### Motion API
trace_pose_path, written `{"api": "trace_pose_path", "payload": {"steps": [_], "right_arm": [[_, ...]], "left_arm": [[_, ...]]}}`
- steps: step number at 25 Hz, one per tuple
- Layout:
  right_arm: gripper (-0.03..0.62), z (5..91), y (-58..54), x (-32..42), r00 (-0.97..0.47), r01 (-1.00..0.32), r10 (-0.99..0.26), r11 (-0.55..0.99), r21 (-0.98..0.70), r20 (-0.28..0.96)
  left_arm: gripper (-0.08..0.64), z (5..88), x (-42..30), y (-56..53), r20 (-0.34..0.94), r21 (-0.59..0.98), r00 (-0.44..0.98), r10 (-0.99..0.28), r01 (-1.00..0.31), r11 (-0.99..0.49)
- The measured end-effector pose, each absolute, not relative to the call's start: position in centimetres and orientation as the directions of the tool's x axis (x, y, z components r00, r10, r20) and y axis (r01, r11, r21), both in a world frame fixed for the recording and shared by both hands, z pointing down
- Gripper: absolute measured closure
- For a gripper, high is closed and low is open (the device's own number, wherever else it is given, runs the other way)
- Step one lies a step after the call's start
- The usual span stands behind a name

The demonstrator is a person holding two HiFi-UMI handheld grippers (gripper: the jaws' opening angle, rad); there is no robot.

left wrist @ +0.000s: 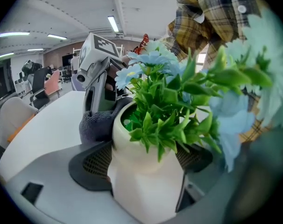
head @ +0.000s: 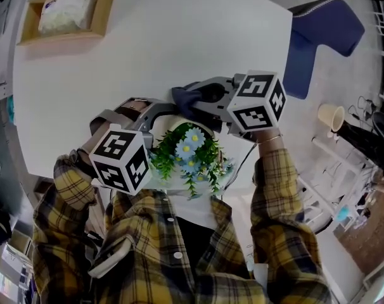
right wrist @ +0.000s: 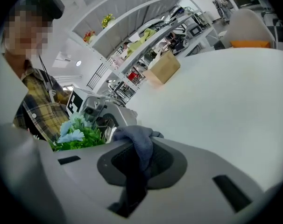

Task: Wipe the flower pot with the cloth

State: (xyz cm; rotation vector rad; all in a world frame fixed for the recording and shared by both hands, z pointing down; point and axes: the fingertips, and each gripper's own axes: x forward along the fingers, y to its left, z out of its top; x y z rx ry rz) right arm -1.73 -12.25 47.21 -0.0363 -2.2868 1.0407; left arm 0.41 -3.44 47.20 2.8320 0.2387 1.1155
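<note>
We seem mid-wipe: left gripper (left wrist: 144,164) clamped on the pot (left wrist: 141,195), right gripper (right wrist: 140,164) pinching the cloth (right wrist: 139,141) against it; next, rub around.

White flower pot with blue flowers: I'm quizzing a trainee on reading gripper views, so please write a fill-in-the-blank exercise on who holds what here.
1. The white ceramic flower pot is clamped between the jaws of the ___.
2. The right gripper is shut on a dark blue-grey ___.
3. The artificial flowers in the pot are pale ___.
Missing words: left gripper; cloth; blue.
</note>
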Motion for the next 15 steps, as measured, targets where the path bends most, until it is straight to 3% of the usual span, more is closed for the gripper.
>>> {"api": "trace_pose_path", "payload": {"steps": [7,15], "right_arm": [[0.571,46.8,-12.7,-1.2,-0.839,-0.272,0.171,0.692,-0.669,0.517],[0.571,43.8,-13.8,1.1,-0.858,-0.385,-0.07,0.743,-0.548,0.509]], "left_arm": [[0.13,47.2,0.0,-3.6,0.658,0.122,0.742,0.128,0.063,-0.991],[0.13,46.1,-3.5,-3.8,0.622,0.166,0.783,-0.014,-0.149,-0.975]]}}
